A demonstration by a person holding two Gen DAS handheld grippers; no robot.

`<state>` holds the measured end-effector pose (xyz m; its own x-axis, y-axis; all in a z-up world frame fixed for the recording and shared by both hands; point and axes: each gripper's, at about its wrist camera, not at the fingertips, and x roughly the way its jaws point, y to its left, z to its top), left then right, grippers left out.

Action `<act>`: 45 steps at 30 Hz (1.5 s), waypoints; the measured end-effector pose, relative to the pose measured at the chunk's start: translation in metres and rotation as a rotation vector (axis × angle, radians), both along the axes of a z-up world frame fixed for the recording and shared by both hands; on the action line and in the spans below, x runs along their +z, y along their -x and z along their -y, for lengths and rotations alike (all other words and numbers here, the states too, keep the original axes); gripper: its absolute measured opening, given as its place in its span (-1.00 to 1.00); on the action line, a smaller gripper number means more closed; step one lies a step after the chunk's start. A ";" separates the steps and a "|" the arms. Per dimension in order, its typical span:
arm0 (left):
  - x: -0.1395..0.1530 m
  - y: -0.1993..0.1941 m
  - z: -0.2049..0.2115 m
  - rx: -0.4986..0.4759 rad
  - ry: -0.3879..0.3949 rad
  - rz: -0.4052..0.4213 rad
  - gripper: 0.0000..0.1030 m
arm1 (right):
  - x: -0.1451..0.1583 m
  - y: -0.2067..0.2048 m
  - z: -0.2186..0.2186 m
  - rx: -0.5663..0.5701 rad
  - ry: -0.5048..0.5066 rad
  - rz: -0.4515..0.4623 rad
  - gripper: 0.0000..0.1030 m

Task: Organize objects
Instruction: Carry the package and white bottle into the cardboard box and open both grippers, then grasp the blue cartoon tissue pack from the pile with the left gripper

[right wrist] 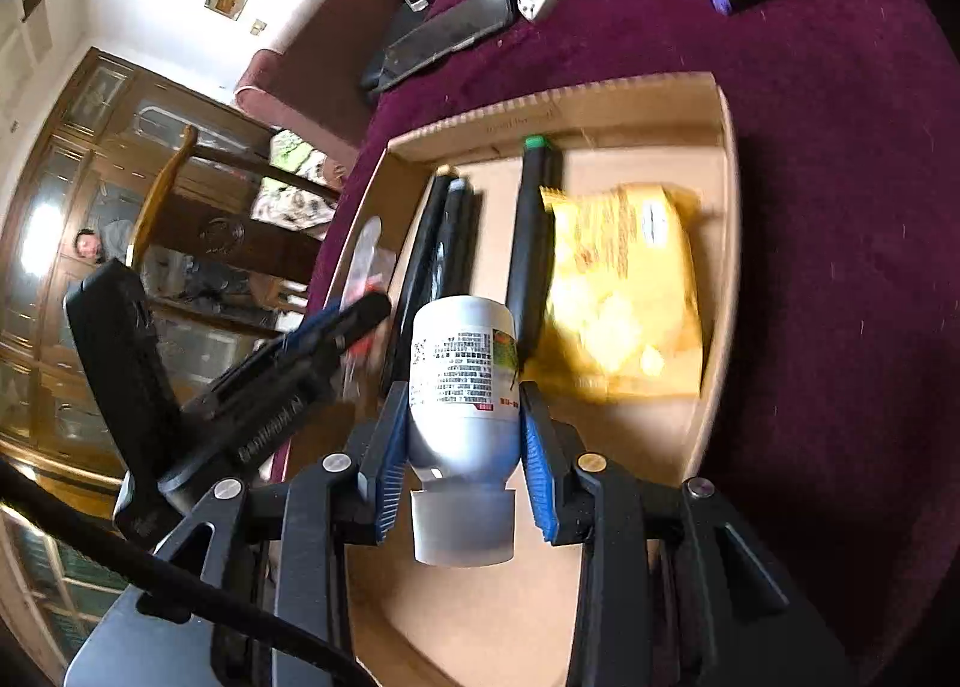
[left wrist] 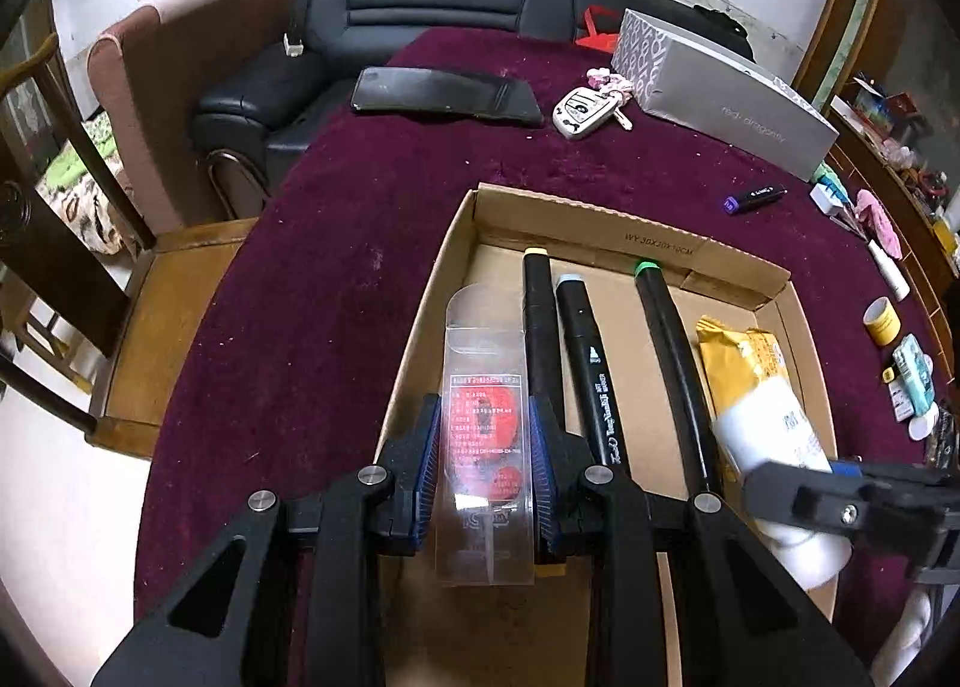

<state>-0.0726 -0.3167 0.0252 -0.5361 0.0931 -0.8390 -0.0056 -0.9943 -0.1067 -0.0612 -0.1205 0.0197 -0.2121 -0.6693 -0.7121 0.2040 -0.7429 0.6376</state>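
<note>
Two grippers over box, clear packet lengthwise, bottle cap-backward

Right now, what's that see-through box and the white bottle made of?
The see-through box looks like thin glossy plastic: the printed card shows through it. The white bottle seems to be smooth, opaque plastic with a paper-like printed label, though that is a guess.

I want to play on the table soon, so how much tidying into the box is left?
Done: three black markers and a yellow snack packet already lie in the brown cardboard box. In hand: the left claw grips a clear plastic case, and the right claw grips a white bottle, both over the box. Left: a purple-capped marker and a white key fob still lie on the maroon cloth.
</note>
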 end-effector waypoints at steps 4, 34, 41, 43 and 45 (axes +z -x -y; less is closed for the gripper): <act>-0.003 0.002 0.003 0.032 -0.056 0.007 -0.52 | 0.006 0.011 0.014 0.002 -0.034 -0.022 -0.37; 0.043 -0.083 -0.057 -0.059 -0.108 -0.204 -0.16 | 0.034 -0.023 -0.055 -0.090 -0.064 -0.167 -0.05; 0.002 -0.134 -0.129 -0.135 0.015 -0.051 -0.18 | 0.034 -0.056 -0.093 -0.113 -0.004 -0.162 0.03; 0.006 -0.149 -0.139 -0.113 0.077 -0.090 -0.19 | 0.036 -0.058 -0.097 -0.115 0.001 -0.167 0.05; 0.008 -0.152 -0.141 -0.117 0.042 -0.065 -0.19 | 0.039 -0.062 -0.104 -0.115 0.021 -0.172 0.05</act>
